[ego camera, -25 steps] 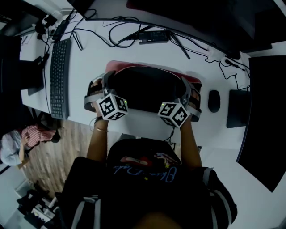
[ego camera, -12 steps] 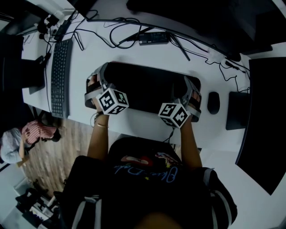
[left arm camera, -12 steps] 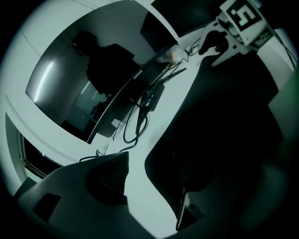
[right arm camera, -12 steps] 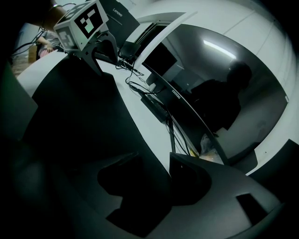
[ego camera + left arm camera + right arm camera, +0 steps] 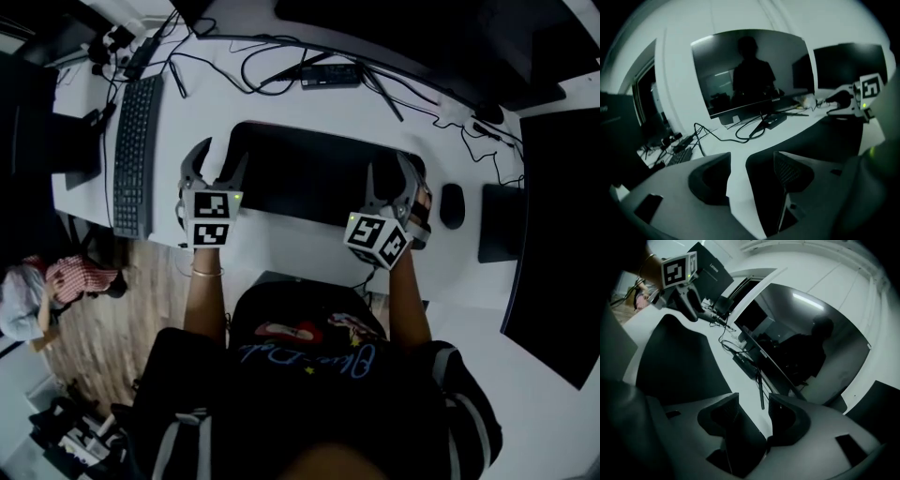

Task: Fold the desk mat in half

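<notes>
Head view showed, nearest to the person, the two marker cubes. Just beyond them the left hand-held gripper (image 5: 214,167) and the right hand-held gripper (image 5: 389,183) stood at the two near corners of the black rectangular desk mat (image 5: 319,173). The desk mat lay flat in the middle of the white tabletop (image 5: 300,248), with its long side across the person. It looked narrow and doubled, so I judged that the fold was already made and that the step in hand was the release.

In the left gripper view the left hand-held gripper (image 5: 750,161) had its jaws apart and opening. One jaw was over bare tabletop and the other over the desk mat (image 5: 820,140). The mat's corner edge ran between them, but no pad pressed on it. In the right gripper view the right hand-held gripper (image 5: 753,404) was the same, with its jaws apart and opening, the mat (image 5: 675,362) lying under them, and nothing pinched.

Farther away, a long black keyboard (image 5: 131,155) lay well apart on the left and a black computer mouse (image 5: 452,204) lay near the mat's right end. Loose black cables (image 5: 272,61) and a large dark monitor (image 5: 750,70) stood at the far side.

The next move probably called for drawing both grippers back and up without dragging the top layer. I could not tell whether the edges matched exactly, so a press along the crease might be needed.
</notes>
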